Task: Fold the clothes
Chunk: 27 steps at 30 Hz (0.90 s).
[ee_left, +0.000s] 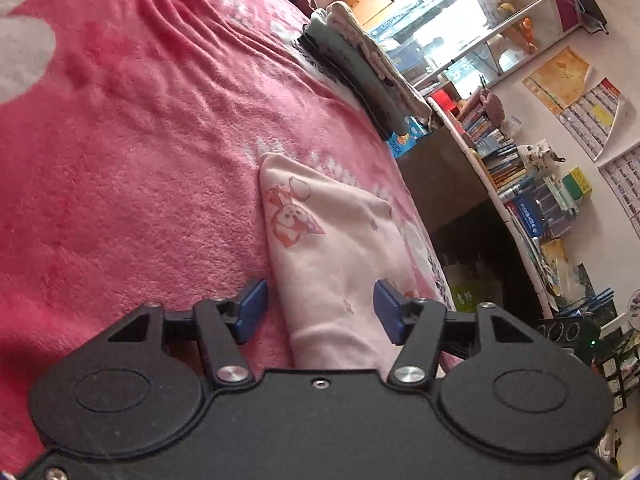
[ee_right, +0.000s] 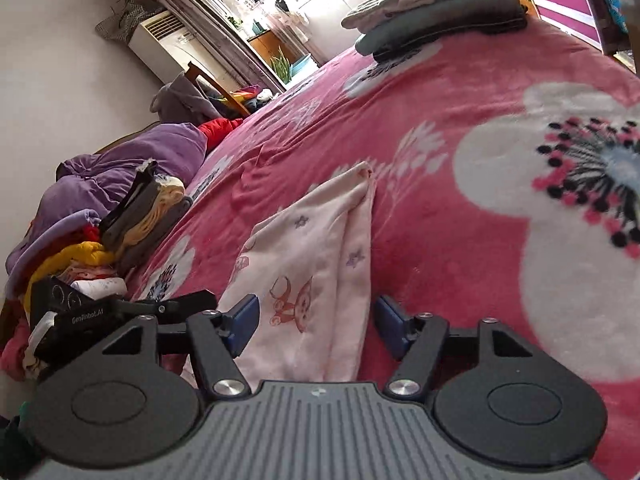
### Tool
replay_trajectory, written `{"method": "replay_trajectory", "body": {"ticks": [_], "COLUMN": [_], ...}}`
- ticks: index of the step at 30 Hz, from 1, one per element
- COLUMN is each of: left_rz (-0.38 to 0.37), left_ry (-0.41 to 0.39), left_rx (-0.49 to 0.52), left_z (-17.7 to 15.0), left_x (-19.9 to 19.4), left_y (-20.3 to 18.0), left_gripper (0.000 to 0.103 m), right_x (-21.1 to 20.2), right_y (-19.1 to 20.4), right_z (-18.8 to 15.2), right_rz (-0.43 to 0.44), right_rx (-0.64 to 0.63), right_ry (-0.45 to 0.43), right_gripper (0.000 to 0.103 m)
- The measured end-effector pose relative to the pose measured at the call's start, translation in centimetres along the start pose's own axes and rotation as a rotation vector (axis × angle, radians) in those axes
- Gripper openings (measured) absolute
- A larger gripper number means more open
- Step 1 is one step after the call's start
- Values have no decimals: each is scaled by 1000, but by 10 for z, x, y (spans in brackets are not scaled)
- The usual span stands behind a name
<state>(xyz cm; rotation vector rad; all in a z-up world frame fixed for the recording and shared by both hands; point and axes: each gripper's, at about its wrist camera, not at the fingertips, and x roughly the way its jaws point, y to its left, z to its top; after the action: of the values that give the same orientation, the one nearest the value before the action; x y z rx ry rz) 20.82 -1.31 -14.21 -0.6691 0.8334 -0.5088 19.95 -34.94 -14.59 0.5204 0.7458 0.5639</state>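
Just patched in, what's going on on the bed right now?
A person is folding laundry on a pink flowered blanket with two handheld grippers. Both the left gripper and right gripper are open, each with its fingers either side of a pale pink printed garment lying partly folded. A stack of folded clothes sits at the far edge; an unsorted heap waits on the right gripper view's left.

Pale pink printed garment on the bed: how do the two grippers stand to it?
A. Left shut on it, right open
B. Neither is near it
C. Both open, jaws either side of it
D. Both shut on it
C: the left gripper and right gripper both show blue jaws spread apart with the pale pink garment between them.
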Motion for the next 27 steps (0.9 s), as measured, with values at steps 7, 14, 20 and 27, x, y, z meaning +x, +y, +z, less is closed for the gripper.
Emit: {"method": "replay_trajectory", "body": {"ticks": [7,14,20,27], "left_rz": [-35,-47,-62,-111], "left_ry": [-40,-59,-84,-140], "left_rx": [5,-19,7,-3], "left_z": [-2,-1,3,-2], "left_x": [11,14,-7,-51], "left_y": [2,10,-2,-18], "left_gripper": [55,21,13,13], "right_x": [16,17,5,-17], "right_y": [1,-1,4,26], "right_z": [0,0,-1,-12], "right_rz": [22,55,159,260], "right_rx": [10,31,109,141], "right_ry": [-6,-18,-72,-115], "right_gripper": [31,20,17,17]}}
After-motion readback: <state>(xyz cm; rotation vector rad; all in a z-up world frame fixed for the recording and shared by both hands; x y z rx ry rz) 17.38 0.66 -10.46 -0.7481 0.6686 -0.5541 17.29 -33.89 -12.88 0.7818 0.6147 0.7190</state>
